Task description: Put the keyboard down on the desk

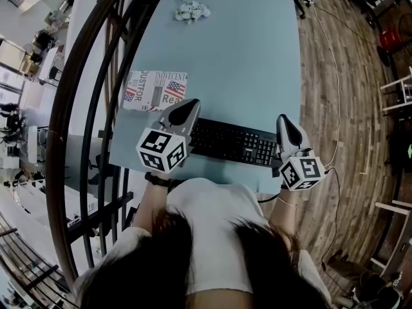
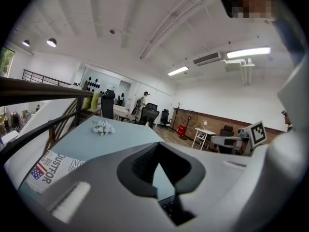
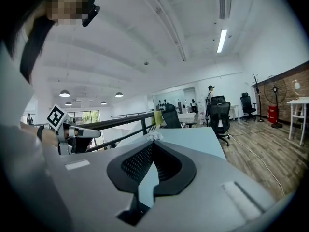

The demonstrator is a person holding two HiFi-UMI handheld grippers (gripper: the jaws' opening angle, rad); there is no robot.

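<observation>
A black keyboard (image 1: 232, 142) lies flat on the light blue desk (image 1: 244, 56), close to its front edge. My left gripper (image 1: 187, 105) hovers over the keyboard's left end, its jaws meeting at the tips with nothing between them. In the left gripper view a few keys of the keyboard (image 2: 166, 208) show low down behind the shut left gripper (image 2: 157, 146). My right gripper (image 1: 286, 122) sits at the keyboard's right end, also shut and empty. In the right gripper view only desk shows past the right gripper (image 3: 152, 146).
A newspaper (image 1: 156, 90) lies on the desk behind the left gripper, and a bunch of white flowers (image 1: 191, 10) sits at the far edge. A dark railing (image 1: 96, 108) runs along the desk's left side. A cable (image 1: 335, 108) trails over the wood floor at the right.
</observation>
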